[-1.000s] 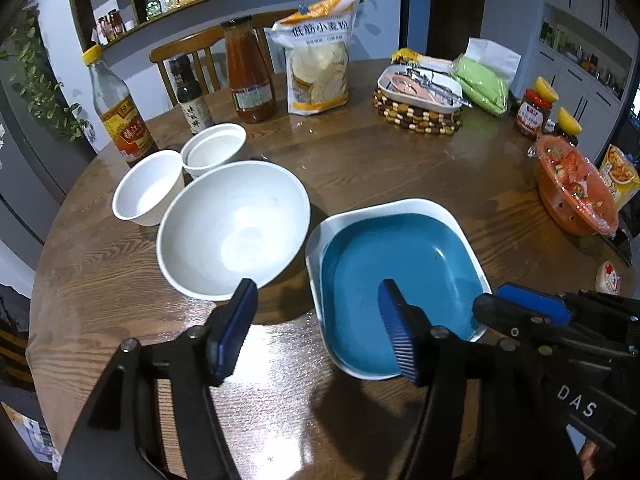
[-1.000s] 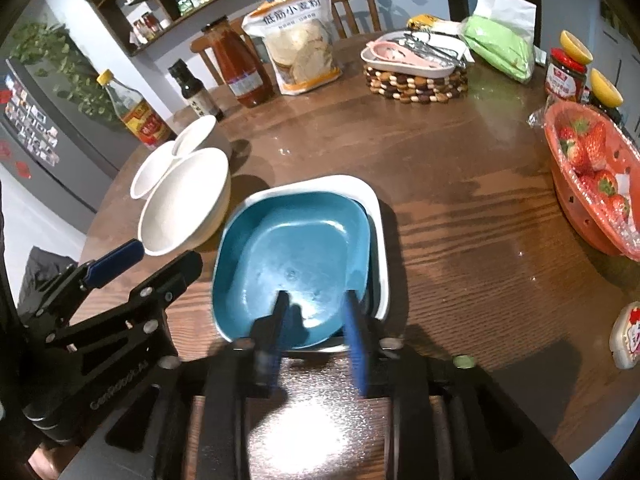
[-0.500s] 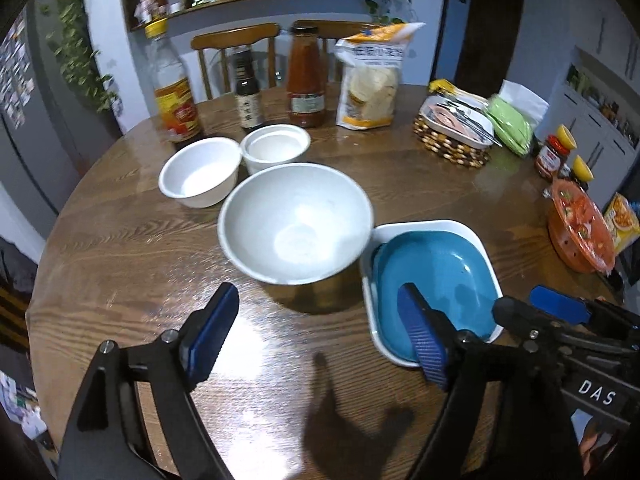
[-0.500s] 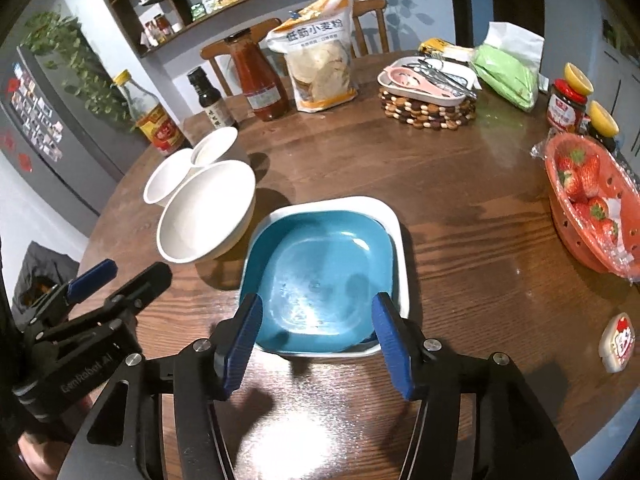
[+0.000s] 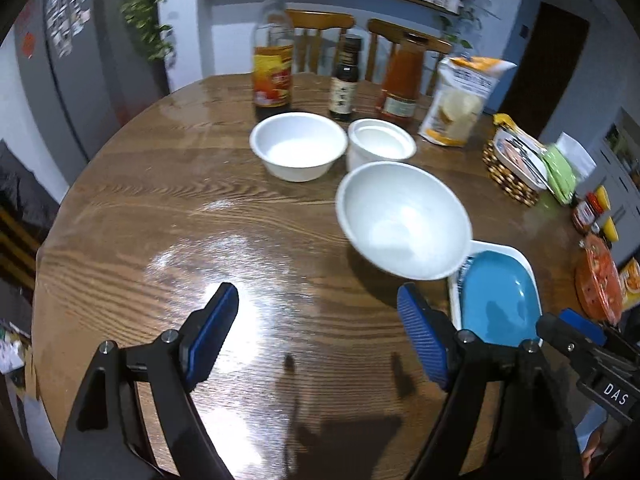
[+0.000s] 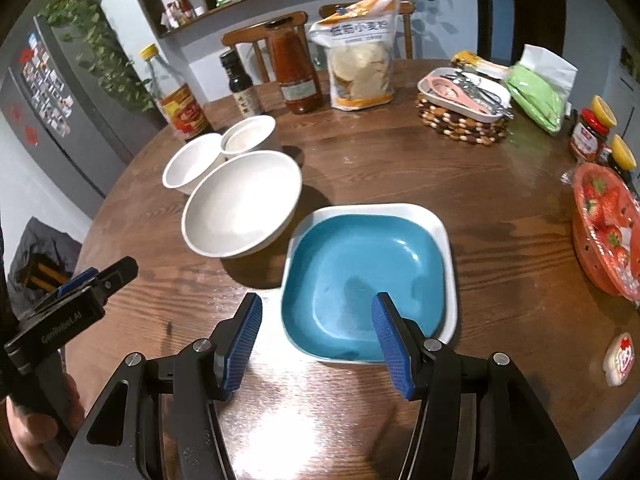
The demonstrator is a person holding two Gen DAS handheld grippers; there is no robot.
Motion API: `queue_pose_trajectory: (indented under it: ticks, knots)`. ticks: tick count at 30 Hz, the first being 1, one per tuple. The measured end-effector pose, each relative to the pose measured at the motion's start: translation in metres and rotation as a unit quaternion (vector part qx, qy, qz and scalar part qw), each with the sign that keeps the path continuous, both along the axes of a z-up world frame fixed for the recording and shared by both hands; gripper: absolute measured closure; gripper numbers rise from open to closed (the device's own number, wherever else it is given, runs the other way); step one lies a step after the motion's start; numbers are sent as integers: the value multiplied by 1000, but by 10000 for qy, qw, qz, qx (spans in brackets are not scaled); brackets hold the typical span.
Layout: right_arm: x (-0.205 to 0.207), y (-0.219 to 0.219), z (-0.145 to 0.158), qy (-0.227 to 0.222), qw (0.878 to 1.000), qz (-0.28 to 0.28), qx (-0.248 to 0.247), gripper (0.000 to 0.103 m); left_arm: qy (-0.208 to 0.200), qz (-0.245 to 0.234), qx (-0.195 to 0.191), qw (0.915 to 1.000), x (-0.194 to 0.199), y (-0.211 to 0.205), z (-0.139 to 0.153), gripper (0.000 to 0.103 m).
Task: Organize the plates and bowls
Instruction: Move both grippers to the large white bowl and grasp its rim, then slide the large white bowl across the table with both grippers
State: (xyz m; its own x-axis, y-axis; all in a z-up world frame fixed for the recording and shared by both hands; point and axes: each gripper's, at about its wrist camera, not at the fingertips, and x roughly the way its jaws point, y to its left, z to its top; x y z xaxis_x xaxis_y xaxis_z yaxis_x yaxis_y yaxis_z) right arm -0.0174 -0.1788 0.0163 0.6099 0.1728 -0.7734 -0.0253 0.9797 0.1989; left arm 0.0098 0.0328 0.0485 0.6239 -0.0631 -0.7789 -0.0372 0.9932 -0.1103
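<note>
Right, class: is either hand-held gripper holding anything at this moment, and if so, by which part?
Nothing is held. The left hand-held gripper is open over bare table; the right hand-held gripper is open at the near edge of the blue plate, not gripping it.

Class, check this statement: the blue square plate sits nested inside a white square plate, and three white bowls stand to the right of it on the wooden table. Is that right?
One detail is wrong. The blue square plate does sit nested in the white square plate, but the three white bowls stand to its left, not its right, as the right wrist view shows. The wooden table part holds.
</note>
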Motion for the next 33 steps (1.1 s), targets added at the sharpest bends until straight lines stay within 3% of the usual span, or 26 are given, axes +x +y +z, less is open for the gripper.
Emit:
queue_pose_trajectory:
  ticks: [11,20,22,24,25,27,28,31,33]
  knots:
    - [29,34,-3,95,9990,352,-256,45,80,164,-180,9997,21,22,-6,21]
    - [110,42,-6,58,9987,319,-388,45,422,-102,-255,9987,81,2,-31,26]
    - [128,43,-15,233,9986,298,-373,45,579,-171,-301,9977,94,-2,-39,49]
    - [144,42,-26,421,9981,258,-365,47,791,-289,-385,9957,105,-5,-49,63]
    - [149,42,-31,503,9977,244,-375,51,878,-327,-419,9947,109,-6,-53,66]
    - [156,41,-38,658,9969,320,-276,74,997,-389,-507,9930,114,-7,-60,74]
    - [157,42,-40,711,9965,353,-262,79,1014,-410,-523,9926,115,-6,-61,80]
    - [158,48,-46,781,9951,510,-317,89,969,-525,-605,9921,116,-6,-62,85]
    - [157,51,-46,774,9952,525,-283,89,959,-596,-606,9918,117,-7,-61,92]
